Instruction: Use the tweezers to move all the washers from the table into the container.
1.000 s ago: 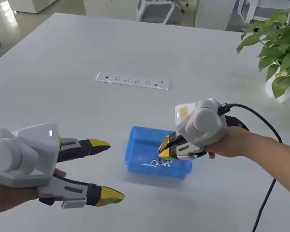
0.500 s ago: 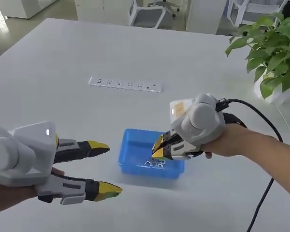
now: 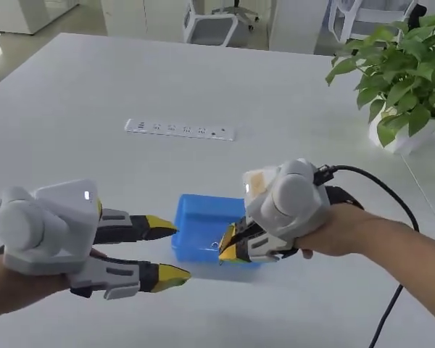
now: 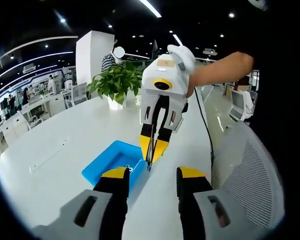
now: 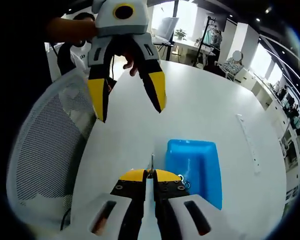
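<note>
Several washers (image 5: 184, 184) lie inside blue container (image 3: 196, 225) | right gripper (image 3: 227, 250), pinched narrow on tweezers (image 5: 151, 162), has drawn back from above container to just outside its near edge | left gripper (image 3: 175, 251) gapes wide beside container, empty | judgement: drop finished, next pickup due if any remain

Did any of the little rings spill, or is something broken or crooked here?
Nothing stands out. The blue container sits flat on the table with the washers inside it, and I see none spilled around it. The right gripper holds the tweezers straight by the container's edge.
</note>
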`<state>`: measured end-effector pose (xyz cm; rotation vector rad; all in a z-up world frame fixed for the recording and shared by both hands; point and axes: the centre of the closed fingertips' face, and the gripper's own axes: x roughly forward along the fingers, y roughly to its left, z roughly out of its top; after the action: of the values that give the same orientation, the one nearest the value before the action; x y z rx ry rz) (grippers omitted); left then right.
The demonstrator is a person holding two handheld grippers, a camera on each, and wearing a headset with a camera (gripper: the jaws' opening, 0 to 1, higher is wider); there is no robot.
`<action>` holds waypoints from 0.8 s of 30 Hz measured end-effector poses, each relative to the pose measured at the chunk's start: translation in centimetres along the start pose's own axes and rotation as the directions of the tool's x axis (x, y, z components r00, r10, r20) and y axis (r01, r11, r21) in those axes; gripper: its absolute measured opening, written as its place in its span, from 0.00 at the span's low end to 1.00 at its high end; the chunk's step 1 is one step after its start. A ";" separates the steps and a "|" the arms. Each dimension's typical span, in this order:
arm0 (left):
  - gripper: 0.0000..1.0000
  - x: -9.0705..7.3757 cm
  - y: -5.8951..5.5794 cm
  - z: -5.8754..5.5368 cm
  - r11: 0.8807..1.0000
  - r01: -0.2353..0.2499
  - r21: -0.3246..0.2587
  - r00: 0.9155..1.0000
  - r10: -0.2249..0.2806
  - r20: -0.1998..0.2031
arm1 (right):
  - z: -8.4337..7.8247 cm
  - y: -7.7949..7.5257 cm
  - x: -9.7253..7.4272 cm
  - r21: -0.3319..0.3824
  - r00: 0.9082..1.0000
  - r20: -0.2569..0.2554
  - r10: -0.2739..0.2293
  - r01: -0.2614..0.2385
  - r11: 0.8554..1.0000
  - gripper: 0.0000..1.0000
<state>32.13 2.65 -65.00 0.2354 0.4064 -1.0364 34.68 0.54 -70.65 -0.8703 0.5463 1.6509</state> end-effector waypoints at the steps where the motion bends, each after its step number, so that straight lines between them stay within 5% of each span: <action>1: 0.40 0.2 -0.1 0.0 1.000 0.004 0.004 1.000 -0.004 -0.002 | 0.0 0.2 0.1 0.001 1.000 0.000 0.003 -0.003 1.000 0.06; 13: 0.24 2.9 -2.2 1.2 0.994 0.088 0.067 0.996 -0.087 -0.019 | -0.6 2.5 1.1 -0.003 0.999 -0.016 0.030 -0.030 1.000 0.06; 24: 0.15 4.5 -2.4 1.4 0.982 0.143 0.126 0.989 -0.137 -0.051 | -0.2 2.9 1.2 -0.021 0.999 -0.022 0.038 -0.039 0.999 0.06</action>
<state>32.36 -2.55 -65.64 0.3490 0.3982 -1.1994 31.82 0.39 -71.98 -0.8988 0.5639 1.6867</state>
